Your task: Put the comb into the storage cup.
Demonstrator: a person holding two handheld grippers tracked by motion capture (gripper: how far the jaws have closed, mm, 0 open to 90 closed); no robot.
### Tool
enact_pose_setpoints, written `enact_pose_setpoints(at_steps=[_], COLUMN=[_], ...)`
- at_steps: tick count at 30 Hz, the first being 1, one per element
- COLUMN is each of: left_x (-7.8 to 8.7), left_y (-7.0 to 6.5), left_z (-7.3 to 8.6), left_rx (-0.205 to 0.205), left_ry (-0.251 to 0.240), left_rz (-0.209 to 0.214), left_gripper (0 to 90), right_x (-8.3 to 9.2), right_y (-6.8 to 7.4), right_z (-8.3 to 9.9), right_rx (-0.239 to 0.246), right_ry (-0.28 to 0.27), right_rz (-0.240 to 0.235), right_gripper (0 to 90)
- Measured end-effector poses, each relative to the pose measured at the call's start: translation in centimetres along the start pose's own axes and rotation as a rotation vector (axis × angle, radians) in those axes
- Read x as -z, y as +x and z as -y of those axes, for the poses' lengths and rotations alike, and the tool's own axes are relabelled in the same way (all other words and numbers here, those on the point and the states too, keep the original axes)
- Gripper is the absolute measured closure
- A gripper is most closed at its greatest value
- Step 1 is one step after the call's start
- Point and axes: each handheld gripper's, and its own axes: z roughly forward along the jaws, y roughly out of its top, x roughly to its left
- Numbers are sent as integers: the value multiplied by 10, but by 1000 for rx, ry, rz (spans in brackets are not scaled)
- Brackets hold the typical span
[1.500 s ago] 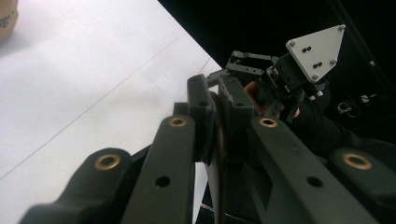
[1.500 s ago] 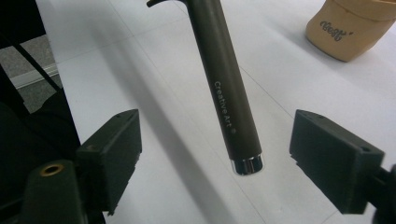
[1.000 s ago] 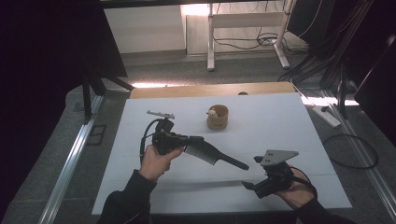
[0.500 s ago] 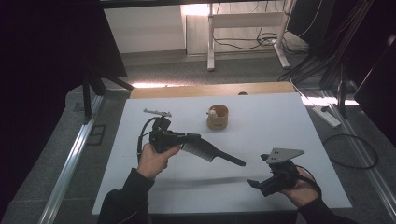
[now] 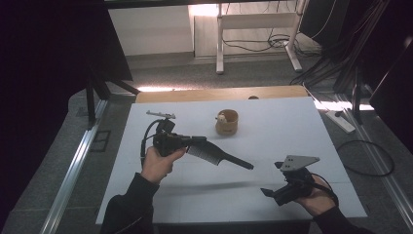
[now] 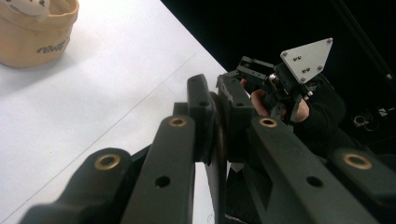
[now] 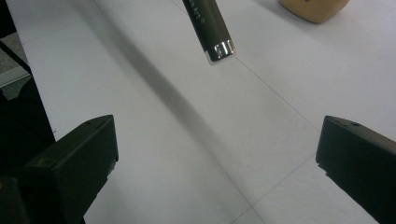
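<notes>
My left gripper [image 5: 194,142] is held above the left half of the white table [image 5: 292,126]. It is shut on the toothed end of a black comb [image 5: 219,155]. The comb's handle slants down to the right, clear of the table top. In the left gripper view the two jaws press on the thin comb [image 6: 217,140] from both sides. My right gripper [image 5: 269,192] is near the front right edge, open and empty, aimed at the comb. In the right gripper view the comb handle's silver-capped tip [image 7: 218,46] hangs beyond the wide-apart jaws of my right gripper [image 7: 217,158].
A small tan cup [image 5: 227,122] stands upright at the table's far middle, something pale inside it; the cup [image 6: 32,32] is also at the left gripper view's upper left. A wooden strip [image 5: 219,93] borders the far edge. Cables [image 5: 365,156] lie on the floor to the right.
The right gripper has edged a little to the right. The left gripper keeps its hold on the comb and has barely shifted.
</notes>
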Motion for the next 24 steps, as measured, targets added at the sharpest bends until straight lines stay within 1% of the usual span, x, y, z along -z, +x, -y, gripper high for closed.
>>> enact_pose_setpoints(at_steps=[4,7,10,15,17,20,24], left_x=[1,4,6,10,11,14,18], left_y=[2,3,5,8,9,10,11], left_z=[-2,-4,-6,-8,-9,-11,-14], left_rx=[2,3,7,10,9,11,9], left_ry=[0,-3,-10,-11,-12,-18,-22], left_rz=[-7,-15,-18,-36,-42,-51,-64], left_gripper=[834,834,834,834,834,834,834], right_x=[1,3,5,9,11,13,16], right_y=[-1,-1,-2,-4,-4,-4,-4], right_z=[1,3,4,7,8,10,12], right_rx=[-13,-29,-42,-64,-62,-64,-85], right_ry=[9,2,-3,-6,-6,3,10], right_rz=[-2,-3,4,13,20,27,36], right_gripper=[0,0,0,0,0,0,0])
